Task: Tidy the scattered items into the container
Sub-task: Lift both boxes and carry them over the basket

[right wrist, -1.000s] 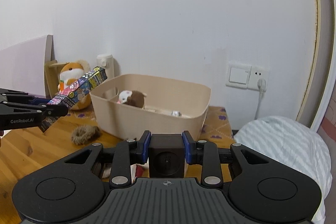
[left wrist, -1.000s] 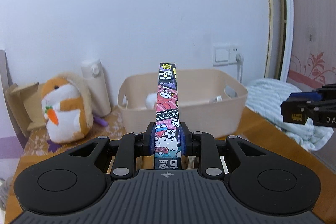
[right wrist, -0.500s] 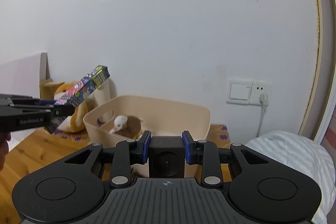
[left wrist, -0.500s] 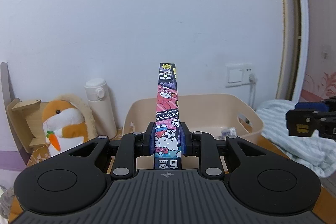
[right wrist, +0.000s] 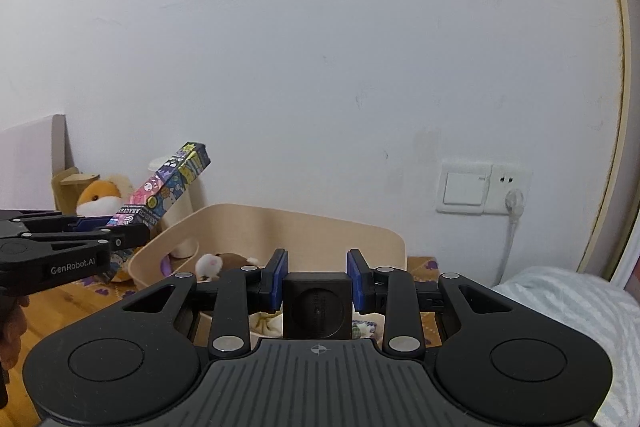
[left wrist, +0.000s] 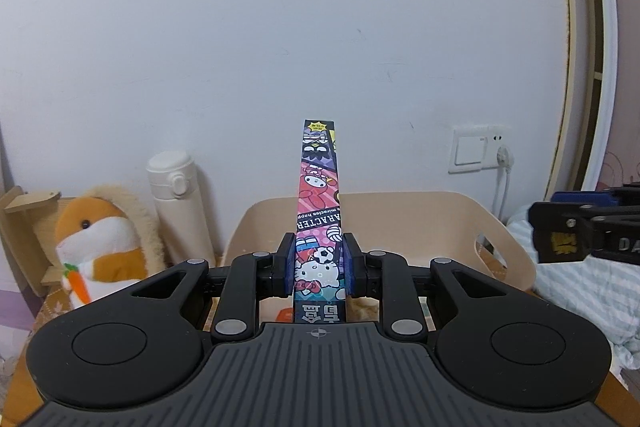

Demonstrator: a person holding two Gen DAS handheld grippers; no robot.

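Observation:
My left gripper (left wrist: 319,265) is shut on a long cartoon-printed box (left wrist: 319,195), held up in front of the beige plastic bin (left wrist: 412,215). In the right wrist view the same box (right wrist: 168,191) slants up from the left gripper (right wrist: 120,239) beside the bin (right wrist: 320,227). My right gripper (right wrist: 318,281) is shut on a small black square box (right wrist: 318,303), held just in front of the bin. A small brown and white plush (right wrist: 220,263) lies inside the bin.
An orange hamster plush (left wrist: 96,247) and a white thermos (left wrist: 178,207) stand left of the bin by the wall. A striped blanket (right wrist: 568,311) lies to the right. A wall switch and socket (right wrist: 484,189) sit behind. The wooden tabletop (right wrist: 60,311) shows at lower left.
Both grippers have risen and moved closer to the bin, each still holding its box. The bin now sits lower in both views.

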